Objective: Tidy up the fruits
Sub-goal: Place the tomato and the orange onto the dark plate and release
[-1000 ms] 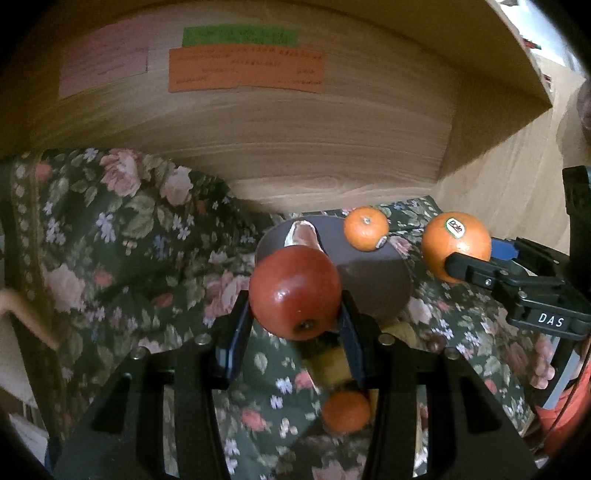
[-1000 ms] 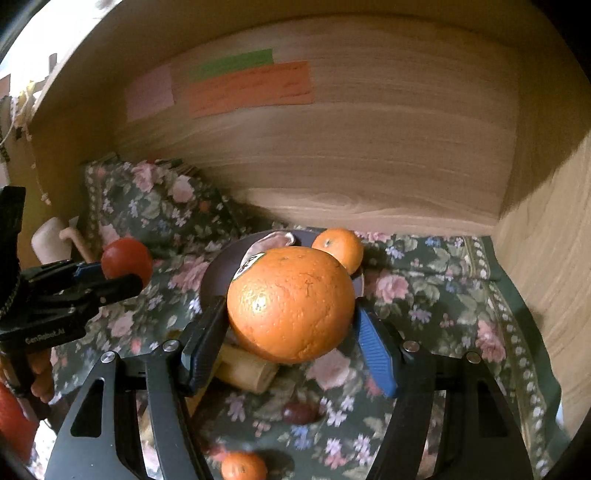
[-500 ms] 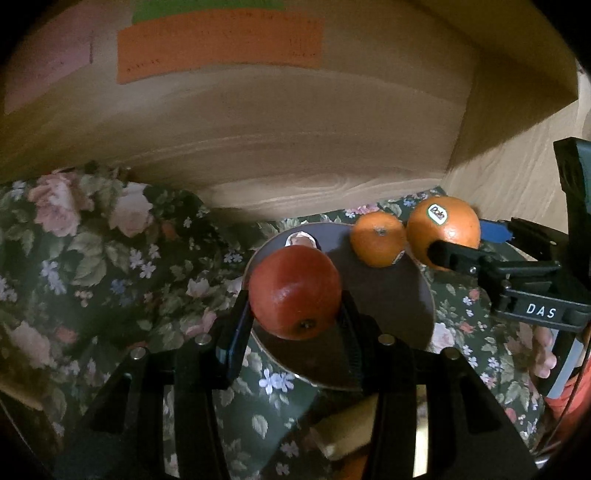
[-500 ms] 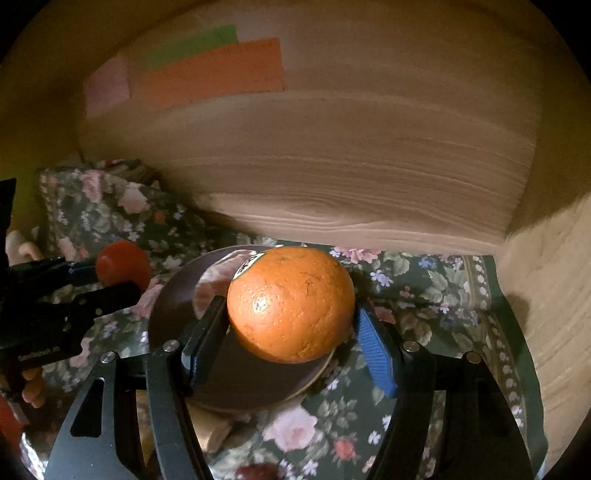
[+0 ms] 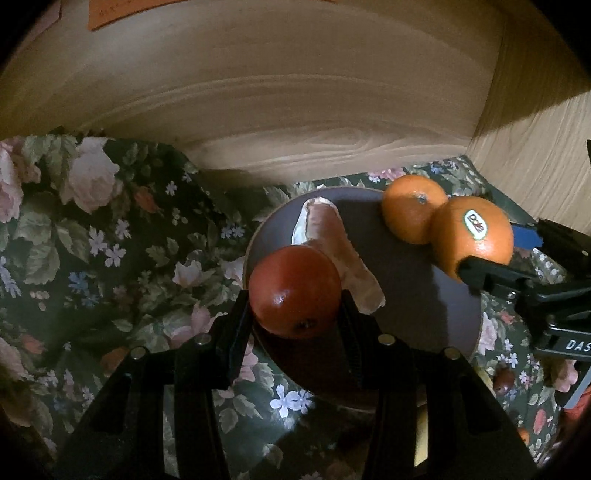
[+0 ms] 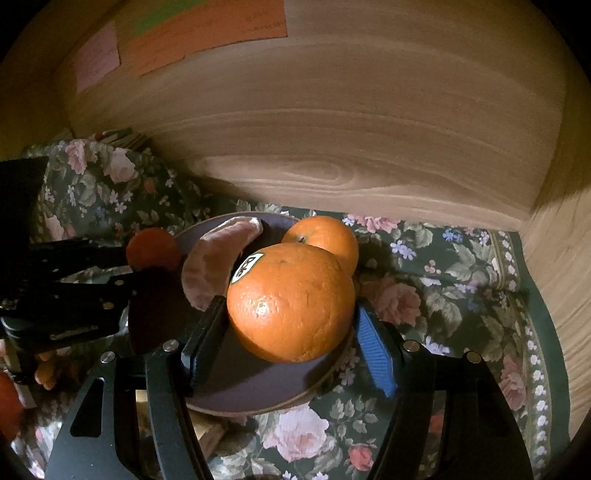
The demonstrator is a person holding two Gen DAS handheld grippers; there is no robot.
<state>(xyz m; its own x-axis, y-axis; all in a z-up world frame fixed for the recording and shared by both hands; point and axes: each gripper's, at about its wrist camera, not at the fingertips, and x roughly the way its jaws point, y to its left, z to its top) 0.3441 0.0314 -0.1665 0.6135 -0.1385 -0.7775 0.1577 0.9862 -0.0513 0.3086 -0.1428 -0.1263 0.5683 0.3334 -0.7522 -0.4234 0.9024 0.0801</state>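
Observation:
My left gripper (image 5: 295, 306) is shut on a red apple (image 5: 294, 291) over the left edge of a dark round plate (image 5: 417, 302). My right gripper (image 6: 290, 317) is shut on a large orange with a sticker (image 6: 290, 301), held over the plate's right side (image 6: 258, 384). A smaller orange (image 5: 413, 212) sits on the plate's far right rim, touching the large orange (image 5: 472, 232). A pale peeled fruit piece (image 5: 332, 251) lies on the plate. In the right wrist view the apple (image 6: 153, 249) and the smaller orange (image 6: 325, 236) also show.
A dark floral cloth (image 5: 110, 240) covers the shelf floor. A wooden back wall (image 5: 295, 92) stands close behind the plate and a wooden side wall (image 6: 561, 295) is at the right. Coloured paper notes (image 6: 207, 29) are stuck on the back wall.
Both grippers moved forward and down toward the plate with their fruits. The large orange now touches the smaller orange, and the apple hangs over the plate's left edge.

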